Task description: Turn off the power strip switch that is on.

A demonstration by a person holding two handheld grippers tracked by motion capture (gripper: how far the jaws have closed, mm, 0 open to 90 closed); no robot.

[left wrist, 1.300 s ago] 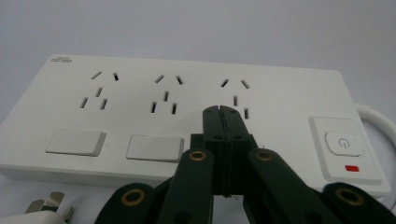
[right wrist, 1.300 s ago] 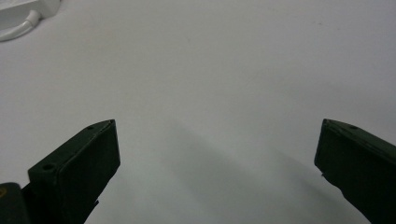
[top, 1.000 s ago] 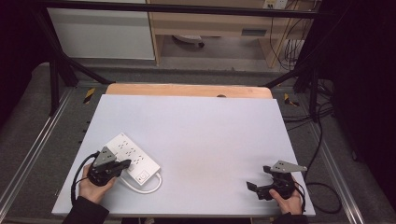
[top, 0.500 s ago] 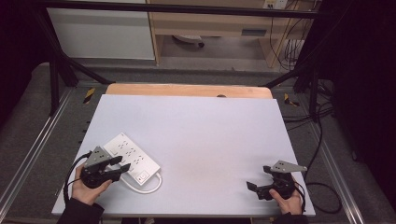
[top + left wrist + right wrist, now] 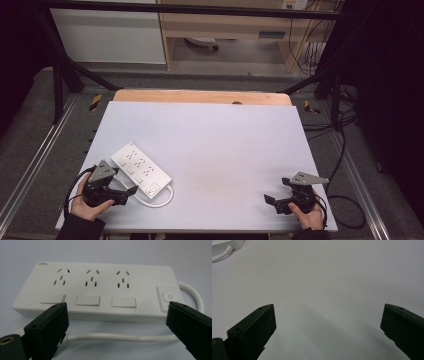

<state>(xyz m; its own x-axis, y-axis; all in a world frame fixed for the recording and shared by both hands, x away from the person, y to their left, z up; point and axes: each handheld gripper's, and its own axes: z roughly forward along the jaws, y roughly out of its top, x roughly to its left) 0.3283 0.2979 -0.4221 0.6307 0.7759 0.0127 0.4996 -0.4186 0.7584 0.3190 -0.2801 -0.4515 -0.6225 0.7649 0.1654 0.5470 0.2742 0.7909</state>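
With both tools released and the left gripper [image 5: 117,327] facing the strip [image 5: 100,293] side-on, I'd advance squarely, jaws clearing the cord [image 5: 117,337].

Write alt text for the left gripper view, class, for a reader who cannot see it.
A white plastic power strip with three socket groups, three rocker switches and a power button lies flat on a pale grey table, just beyond the left gripper, whose two black jaws stand wide apart. Its white cable loops along the near side.

White power strip [image 5: 141,168], pale grey table [image 5: 225,145], black tongs [image 5: 115,325].
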